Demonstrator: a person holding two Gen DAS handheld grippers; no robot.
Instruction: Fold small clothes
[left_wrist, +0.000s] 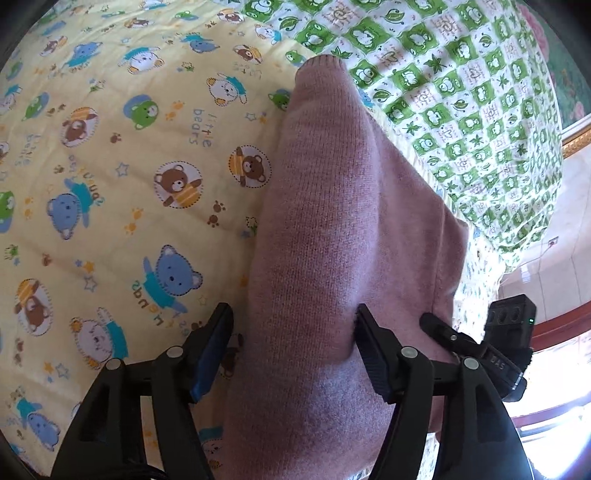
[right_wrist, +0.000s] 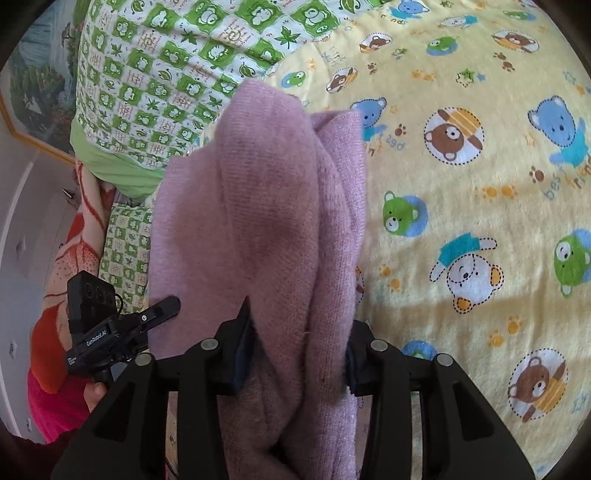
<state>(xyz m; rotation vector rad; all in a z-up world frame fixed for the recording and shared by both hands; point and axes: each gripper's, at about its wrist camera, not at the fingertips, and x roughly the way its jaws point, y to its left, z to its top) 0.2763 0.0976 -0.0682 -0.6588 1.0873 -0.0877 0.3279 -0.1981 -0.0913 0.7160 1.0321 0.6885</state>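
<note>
Currently we hold the pink knit garment (left_wrist: 325, 229) above the bear-print bed sheet (left_wrist: 110, 166), left gripper (left_wrist: 291, 350) and right gripper (right_wrist: 297, 354) each clamped on bunched fabric. Soft, light, limp; we judge edges the best hold.

Yellow bed sheet (left_wrist: 110, 155) printed with cartoon bears, spread across the bed. Green-and-white checked quilt (left_wrist: 461, 74) bunched at its far edge, gold-framed picture (right_wrist: 26, 92) on the pale wall behind. Bright daylight through a red-framed window (left_wrist: 561, 354) at lower right.
</note>
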